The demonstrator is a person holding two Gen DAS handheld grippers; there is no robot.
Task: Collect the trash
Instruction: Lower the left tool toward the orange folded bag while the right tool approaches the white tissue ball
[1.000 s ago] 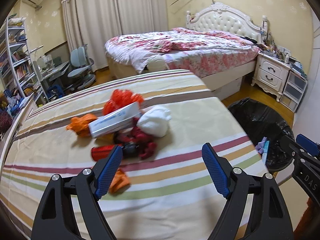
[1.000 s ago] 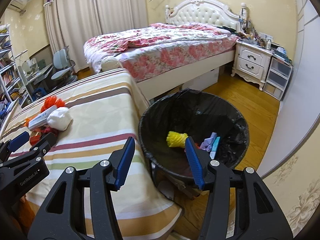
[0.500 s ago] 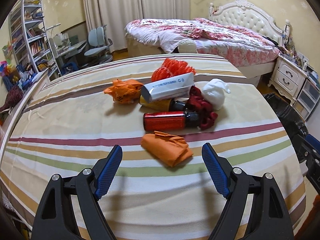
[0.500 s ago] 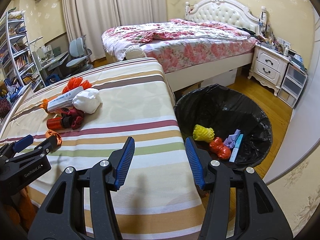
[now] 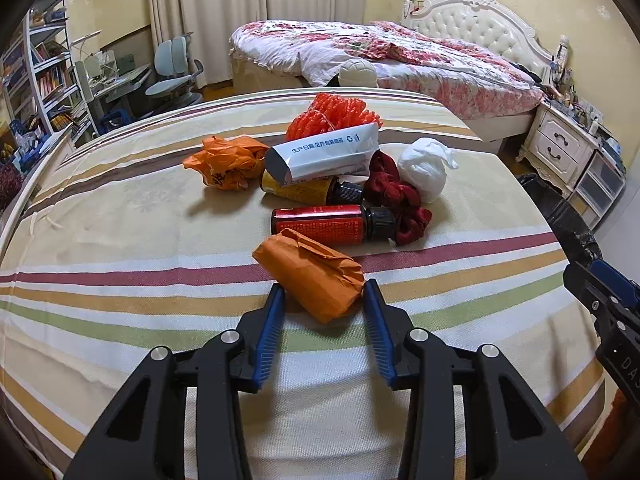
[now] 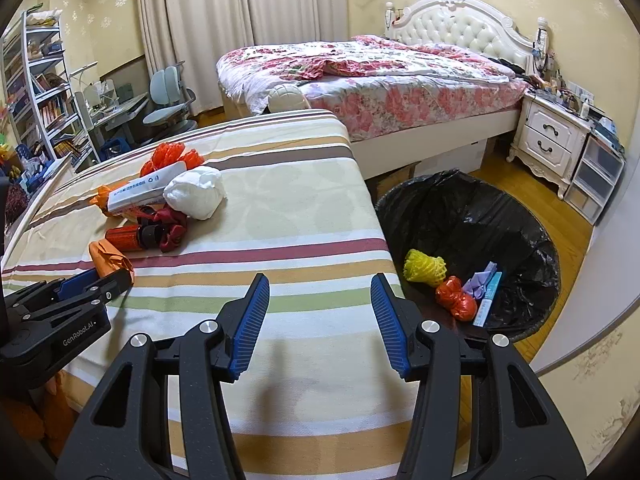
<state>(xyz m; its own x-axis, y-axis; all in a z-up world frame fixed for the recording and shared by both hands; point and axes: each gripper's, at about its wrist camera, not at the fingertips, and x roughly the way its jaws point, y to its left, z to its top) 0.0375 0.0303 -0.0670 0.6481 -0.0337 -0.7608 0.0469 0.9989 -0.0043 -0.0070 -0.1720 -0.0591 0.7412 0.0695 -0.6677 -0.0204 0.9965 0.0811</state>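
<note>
An orange paper wad (image 5: 312,268) lies nearest on the striped tablecloth (image 5: 120,220). My left gripper (image 5: 323,290) is closing on its near end, and both pads touch its sides. Behind the wad is a pile: a red bottle (image 5: 320,224), a yellow bottle (image 5: 300,192), a white packet (image 5: 324,152), an orange net (image 5: 332,116), an orange bag (image 5: 228,160), a white wad (image 5: 424,168) and dark red cloth (image 5: 396,200). My right gripper (image 6: 319,284) hangs open over the cloth with nothing between its fingers. The black-lined bin (image 6: 480,220) stands right of the table.
The bin holds a yellow net (image 6: 424,268), a red wad (image 6: 456,300) and purple and blue scraps. A flowered bed (image 6: 380,76), a white nightstand (image 6: 548,136), a desk chair (image 6: 168,96) and bookshelves (image 6: 36,92) ring the room.
The left gripper came down and closer to the pile, and its jaws narrowed onto the orange wad. The right gripper swung left from above the bin to over the table's edge.
</note>
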